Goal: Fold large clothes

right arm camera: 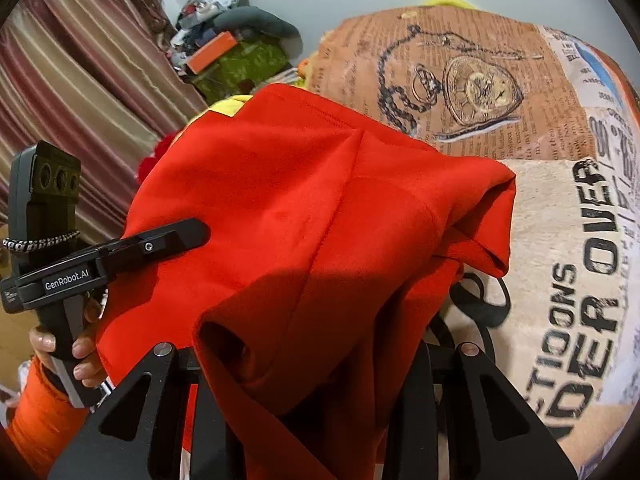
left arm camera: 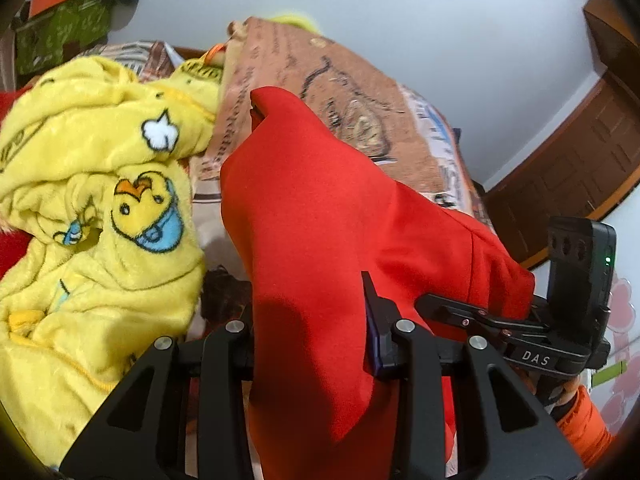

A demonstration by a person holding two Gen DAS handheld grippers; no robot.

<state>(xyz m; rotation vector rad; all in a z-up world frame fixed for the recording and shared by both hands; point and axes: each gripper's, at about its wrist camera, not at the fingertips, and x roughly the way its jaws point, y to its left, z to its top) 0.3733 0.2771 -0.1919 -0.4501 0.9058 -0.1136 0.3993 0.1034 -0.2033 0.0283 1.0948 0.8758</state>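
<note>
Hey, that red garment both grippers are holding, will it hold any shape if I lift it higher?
Probably not: the red garment sags in loose folds between the left gripper and right gripper, so it looks floppy. Its smooth, thin-looking cloth seems light, perhaps somewhat slippery.

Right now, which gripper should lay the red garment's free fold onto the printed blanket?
Probably right. The right gripper faces bare printed blanket, and the red garment has its loose fold there. The left gripper sits beside the yellow fleece pile.
</note>
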